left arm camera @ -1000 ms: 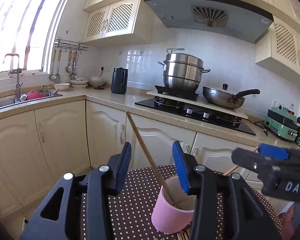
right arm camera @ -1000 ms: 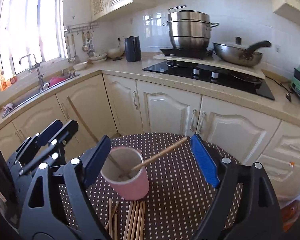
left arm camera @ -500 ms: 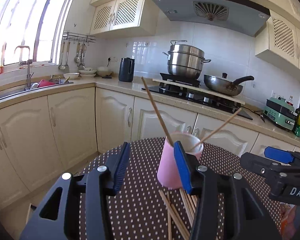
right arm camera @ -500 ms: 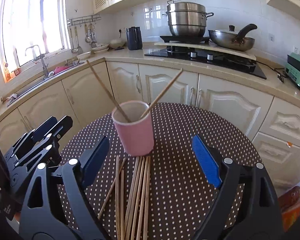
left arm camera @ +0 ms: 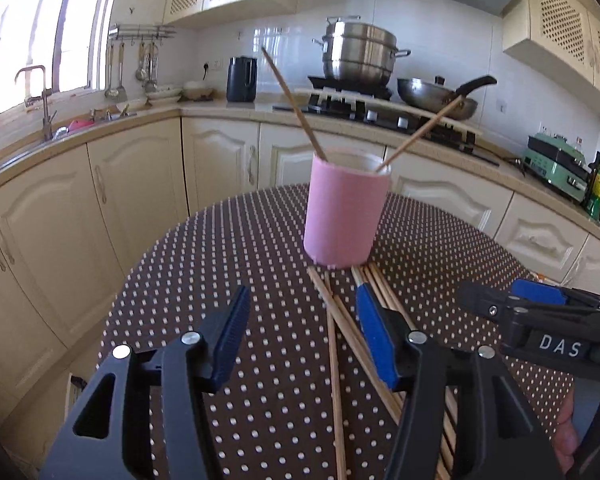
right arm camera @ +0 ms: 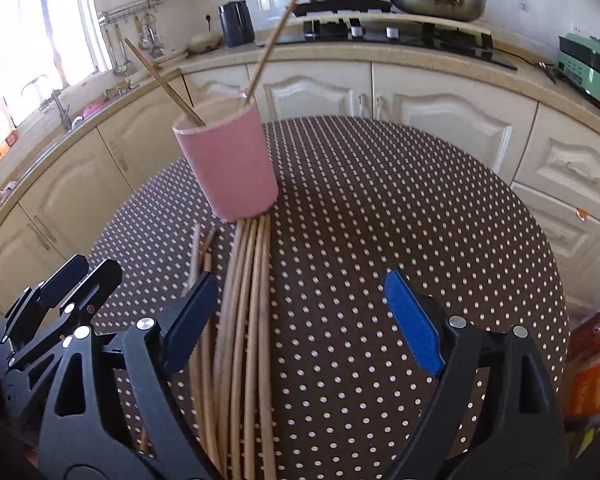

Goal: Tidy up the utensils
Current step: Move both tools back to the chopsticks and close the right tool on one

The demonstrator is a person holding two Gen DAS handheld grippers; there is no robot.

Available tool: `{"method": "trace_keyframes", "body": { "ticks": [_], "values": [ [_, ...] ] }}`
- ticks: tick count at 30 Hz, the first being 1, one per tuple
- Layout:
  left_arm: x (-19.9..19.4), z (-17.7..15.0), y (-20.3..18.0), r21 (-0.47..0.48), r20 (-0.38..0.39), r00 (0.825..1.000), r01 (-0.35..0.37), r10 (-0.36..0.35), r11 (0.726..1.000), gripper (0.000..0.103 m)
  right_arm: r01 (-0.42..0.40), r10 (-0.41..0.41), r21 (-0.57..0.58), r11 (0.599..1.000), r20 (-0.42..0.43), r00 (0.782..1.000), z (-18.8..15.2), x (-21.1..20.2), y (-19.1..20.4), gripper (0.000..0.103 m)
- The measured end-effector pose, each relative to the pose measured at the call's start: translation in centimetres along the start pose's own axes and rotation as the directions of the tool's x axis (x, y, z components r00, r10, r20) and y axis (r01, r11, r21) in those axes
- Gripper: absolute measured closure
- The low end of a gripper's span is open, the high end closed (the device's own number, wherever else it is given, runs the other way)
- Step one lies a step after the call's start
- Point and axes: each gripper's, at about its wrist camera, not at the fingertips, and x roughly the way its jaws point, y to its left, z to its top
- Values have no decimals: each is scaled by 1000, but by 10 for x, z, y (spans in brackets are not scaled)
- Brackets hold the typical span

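Note:
A pink cup (left arm camera: pixel 346 208) (right arm camera: pixel 232 164) stands upright on the round dotted table (left arm camera: pixel 220 260) (right arm camera: pixel 420 200), with two wooden chopsticks (left arm camera: pixel 296 108) (right arm camera: pixel 168 84) leaning out of it. Several loose chopsticks (left arm camera: pixel 334 332) (right arm camera: pixel 248 300) lie on the cloth just in front of the cup. My left gripper (left arm camera: pixel 302 332) hovers low over their left side, its jaws opening and the pads pressing on nothing. My right gripper (right arm camera: pixel 302 316) hangs open above the bundle's right side and holds nothing. Each gripper shows at the edge of the other's view.
Cream cabinets and a counter curve behind the table. A steel pot (left arm camera: pixel 356 52) and a wok (left arm camera: pixel 436 96) sit on the hob, a black kettle (left arm camera: pixel 242 80) near the corner, a sink (left arm camera: pixel 40 136) at left. An orange packet (right arm camera: pixel 592 380) lies beyond the table's right edge.
Both grippers have sunk toward the table and pulled back from the cup, so the loose chopsticks now lie under them. The left jaws stand wider.

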Motion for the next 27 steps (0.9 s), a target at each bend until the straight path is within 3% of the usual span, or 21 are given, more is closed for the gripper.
{"method": "trace_keyframes", "body": {
  "ticks": [5,12,22,27],
  "values": [
    [11,-17,6,-23,-87,996,9,-11,1000,48,12,-12,9,1000,-65,998,-16,17,-10,18],
    [20,-31,9,-19,-167,986,-3,-1,1000,48,17,-19,-28,999,-90,996,-26,25,-8,18],
    [24,-35,8,-26,-191,981,28,-33,999,48,78,-93,-121,990,-129,987,-28,45,10,18],
    [27,-35,9,-39,-202,977,57,-63,998,48,101,-116,-136,986,-104,988,-26,51,15,19]
  ]
}}
